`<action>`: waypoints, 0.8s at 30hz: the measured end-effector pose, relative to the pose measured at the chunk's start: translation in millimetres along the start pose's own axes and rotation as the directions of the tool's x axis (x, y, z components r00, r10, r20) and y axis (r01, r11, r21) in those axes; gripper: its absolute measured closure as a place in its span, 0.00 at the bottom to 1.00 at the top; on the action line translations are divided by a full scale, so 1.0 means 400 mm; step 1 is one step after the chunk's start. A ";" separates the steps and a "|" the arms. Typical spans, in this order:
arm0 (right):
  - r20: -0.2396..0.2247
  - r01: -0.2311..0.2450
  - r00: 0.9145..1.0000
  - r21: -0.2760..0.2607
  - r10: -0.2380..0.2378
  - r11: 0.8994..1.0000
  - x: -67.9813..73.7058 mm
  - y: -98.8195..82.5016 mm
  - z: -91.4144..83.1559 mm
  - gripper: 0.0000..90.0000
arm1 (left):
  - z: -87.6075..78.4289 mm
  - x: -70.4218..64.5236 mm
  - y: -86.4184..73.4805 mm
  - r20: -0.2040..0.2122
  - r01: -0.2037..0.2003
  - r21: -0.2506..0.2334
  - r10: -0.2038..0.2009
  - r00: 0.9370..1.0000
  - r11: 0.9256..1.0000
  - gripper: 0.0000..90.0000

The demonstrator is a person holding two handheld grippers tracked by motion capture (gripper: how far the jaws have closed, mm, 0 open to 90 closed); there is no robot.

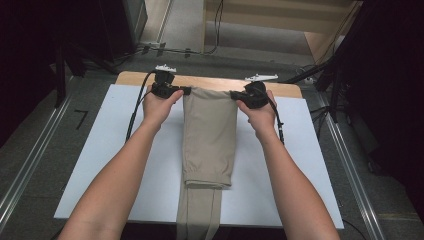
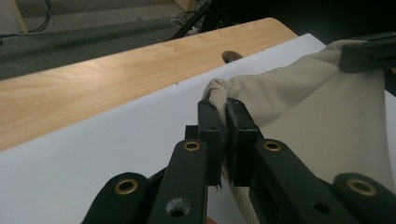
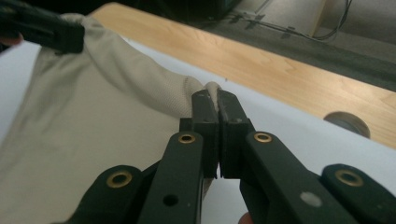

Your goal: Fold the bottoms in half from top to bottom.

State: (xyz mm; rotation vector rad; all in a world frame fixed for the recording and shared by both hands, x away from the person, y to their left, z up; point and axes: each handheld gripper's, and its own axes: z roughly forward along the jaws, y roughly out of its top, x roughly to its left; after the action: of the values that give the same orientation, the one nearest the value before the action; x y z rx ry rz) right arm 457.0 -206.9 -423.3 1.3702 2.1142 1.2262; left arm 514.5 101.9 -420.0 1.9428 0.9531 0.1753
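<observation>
Beige trousers (image 1: 209, 140) lie folded lengthwise down the middle of the white board (image 1: 90, 165), their lower end hanging over the near edge. My left gripper (image 1: 186, 90) is shut on the far left corner of the cloth (image 2: 219, 93). At the far right corner (image 3: 205, 91) my right gripper (image 1: 233, 94) is shut on the cloth as well. Both corners are lifted off the board, and the far hem stretches between the two grippers. In the left gripper view the cloth bunches between the black pads (image 2: 209, 121); the right gripper view shows the same at its pads (image 3: 231, 116).
A wooden table strip (image 1: 210, 82) runs along the far edge of the white board, with a round hole (image 2: 232, 56) in it. Grey floor, cables and dark stands surround the table. Bare board lies left and right of the trousers.
</observation>
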 end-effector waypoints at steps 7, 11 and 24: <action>0.017 -0.061 0.998 -0.006 0.061 0.998 -0.004 0.002 0.017 0.28 | -0.018 0.021 -0.036 0.064 0.087 -0.076 -0.082 0.995 0.993 0.28; -0.017 -0.055 0.998 -0.029 0.055 0.998 0.000 -0.029 -0.010 0.21 | -0.047 0.009 -0.069 0.104 0.071 -0.083 -0.062 0.993 0.994 0.15; -0.108 -0.016 0.994 -0.063 0.009 0.998 0.085 -0.187 -0.129 0.00 | -0.139 -0.117 -0.223 0.208 -0.040 -0.075 0.055 0.977 0.996 0.12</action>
State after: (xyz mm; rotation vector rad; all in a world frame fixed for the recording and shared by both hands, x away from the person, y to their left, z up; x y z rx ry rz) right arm 363.5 -214.5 -448.5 1.3199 2.1201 1.3897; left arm 406.8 131.6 -448.3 1.8780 0.7522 0.0288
